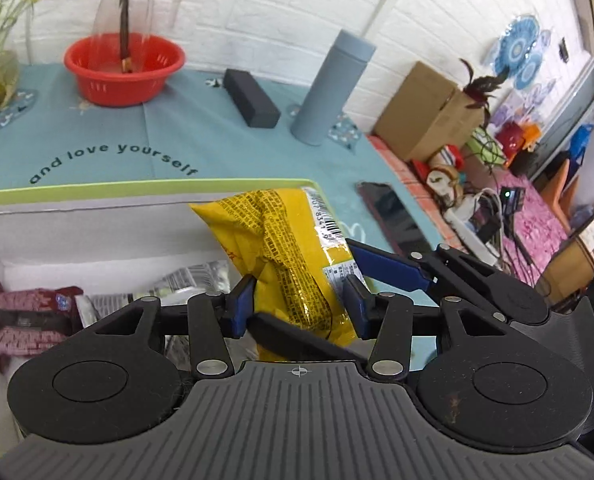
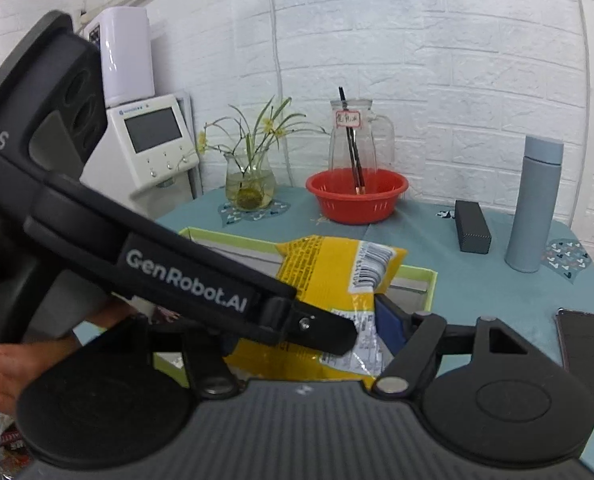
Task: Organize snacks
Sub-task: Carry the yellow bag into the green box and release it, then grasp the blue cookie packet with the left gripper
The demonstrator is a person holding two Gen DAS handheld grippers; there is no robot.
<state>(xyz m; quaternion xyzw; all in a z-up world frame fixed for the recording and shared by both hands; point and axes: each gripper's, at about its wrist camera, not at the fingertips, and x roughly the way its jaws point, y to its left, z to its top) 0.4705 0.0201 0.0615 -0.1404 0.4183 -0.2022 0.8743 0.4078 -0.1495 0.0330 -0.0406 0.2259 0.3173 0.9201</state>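
1. The left gripper (image 1: 297, 304) has its blue pads drawn in against the crumpled lower end of the yellow snack bag (image 1: 285, 248); it is pinching the bag, which stands up from the jaws.
2. The right gripper (image 2: 325, 320) comes in from the side at the same end of the bag. One blue pad (image 2: 389, 322) lies against the foil, the other finger is hidden behind the left tool, so I cannot tell whether it grips.
3. The bag hangs over the near right corner of the green-rimmed box (image 1: 145, 188), which sits at the near edge of the teal tabletop (image 1: 177, 136).
4. Inside the box lie a maroon packet (image 1: 25, 320) and a silver packet (image 1: 185, 280).
5. The step in hand looks like carrying the bag into the box.
6. Next, I judge, it must be lowered into the free space beside those packets, then both jaws spread.
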